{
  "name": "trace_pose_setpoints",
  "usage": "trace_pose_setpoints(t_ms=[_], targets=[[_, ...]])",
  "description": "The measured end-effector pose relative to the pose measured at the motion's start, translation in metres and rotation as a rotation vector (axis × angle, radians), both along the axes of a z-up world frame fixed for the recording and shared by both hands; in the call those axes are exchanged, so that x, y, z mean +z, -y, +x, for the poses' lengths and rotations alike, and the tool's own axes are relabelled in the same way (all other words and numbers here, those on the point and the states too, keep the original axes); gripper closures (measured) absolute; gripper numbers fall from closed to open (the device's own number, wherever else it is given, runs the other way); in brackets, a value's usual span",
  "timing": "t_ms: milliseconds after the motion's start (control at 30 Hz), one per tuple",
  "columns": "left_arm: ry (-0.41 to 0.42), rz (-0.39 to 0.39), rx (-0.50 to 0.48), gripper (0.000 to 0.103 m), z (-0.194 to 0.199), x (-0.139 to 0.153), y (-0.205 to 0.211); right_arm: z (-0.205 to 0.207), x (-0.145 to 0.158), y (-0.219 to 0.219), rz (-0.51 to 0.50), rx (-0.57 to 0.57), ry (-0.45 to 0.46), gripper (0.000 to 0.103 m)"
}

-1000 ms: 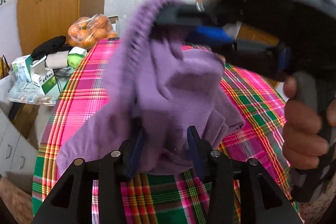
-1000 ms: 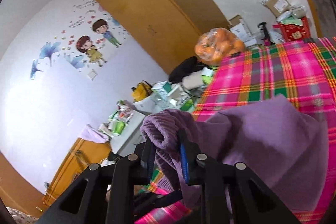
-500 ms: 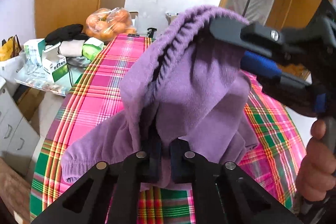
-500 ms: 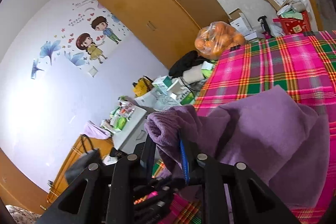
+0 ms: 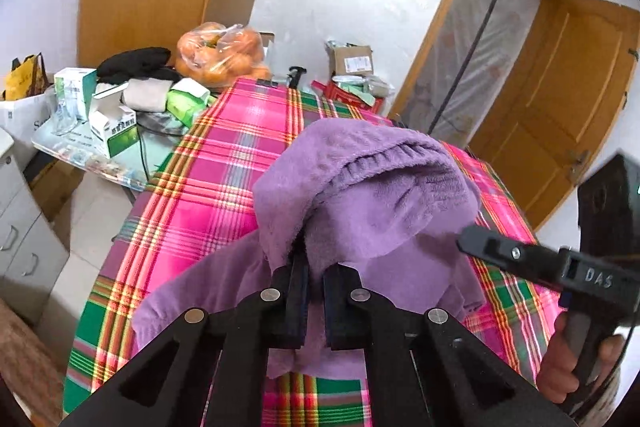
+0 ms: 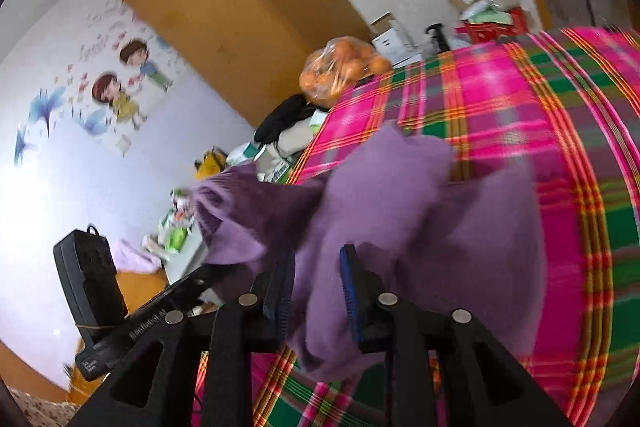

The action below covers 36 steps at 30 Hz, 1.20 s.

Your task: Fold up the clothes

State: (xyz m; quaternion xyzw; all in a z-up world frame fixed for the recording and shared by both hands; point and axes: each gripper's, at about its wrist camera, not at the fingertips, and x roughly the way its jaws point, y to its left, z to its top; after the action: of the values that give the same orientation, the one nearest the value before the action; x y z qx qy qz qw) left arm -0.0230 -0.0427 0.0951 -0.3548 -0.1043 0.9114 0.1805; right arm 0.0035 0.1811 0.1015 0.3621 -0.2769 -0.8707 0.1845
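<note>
Between the earlier pictures and this one, the right claw [image 6: 316,291] had let go: its jaws, clamped on the ribbed band a moment before, stood wide apart with purple cloth lying loose between them, and in the left wrist view it sat low, off to the right of the garment. The left claw [image 5: 315,291] had gone the other way, from open to nearly shut, pinching a fold just under that band. By that reading the hold had passed from one claw to the other, probably a regrip partway through a fold. Outward from the left claw, the purple fleece garment [image 5: 360,203] rose to a hump, its ribbed band [image 5: 384,157] uppermost and arching away from the camera. Its long axis ran from that raised band down and leftward to the trailing end, which rested on the plaid bench [image 5: 224,163].
</note>
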Motion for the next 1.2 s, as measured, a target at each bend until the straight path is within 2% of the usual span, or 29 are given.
trace_pose_setpoints(t_ms=[233, 400, 467, 567, 633, 667, 700, 833, 1200], targets=[[-0.03, 0.02, 0.031, 0.098, -0.003, 0.009, 0.01, 0.006, -0.024, -0.025, 0.216, -0.169, 0.085, 0.077], [-0.041, 0.018, 0.038, 0.098, -0.002, 0.01, 0.012, 0.004, -0.039, -0.035, 0.375, -0.28, 0.144, 0.067], [-0.036, 0.016, 0.035, 0.098, -0.004, 0.009, 0.011, -0.001, -0.045, -0.04, 0.359, -0.283, 0.158, 0.067], [-0.033, 0.015, 0.033, 0.098, -0.004, 0.008, 0.01, -0.013, -0.056, -0.044, 0.279, -0.255, 0.199, 0.064], [-0.031, 0.015, 0.032, 0.098, -0.005, 0.008, 0.009, -0.012, -0.056, -0.044, 0.256, -0.262, 0.18, 0.065], [-0.03, 0.015, 0.032, 0.098, -0.005, 0.008, 0.009, -0.011, -0.056, -0.045, 0.24, -0.257, 0.174, 0.076], [-0.029, 0.015, 0.031, 0.098, -0.005, 0.008, 0.009, -0.011, -0.056, -0.045, 0.223, -0.253, 0.169, 0.091], [-0.027, 0.017, 0.028, 0.098, -0.005, 0.009, 0.007, -0.004, -0.052, -0.047, 0.18, -0.249, 0.134, 0.093], [-0.054, 0.017, 0.027, 0.098, 0.004, 0.02, -0.001, 0.03, -0.012, -0.071, 0.19, -0.348, 0.026, 0.094]])
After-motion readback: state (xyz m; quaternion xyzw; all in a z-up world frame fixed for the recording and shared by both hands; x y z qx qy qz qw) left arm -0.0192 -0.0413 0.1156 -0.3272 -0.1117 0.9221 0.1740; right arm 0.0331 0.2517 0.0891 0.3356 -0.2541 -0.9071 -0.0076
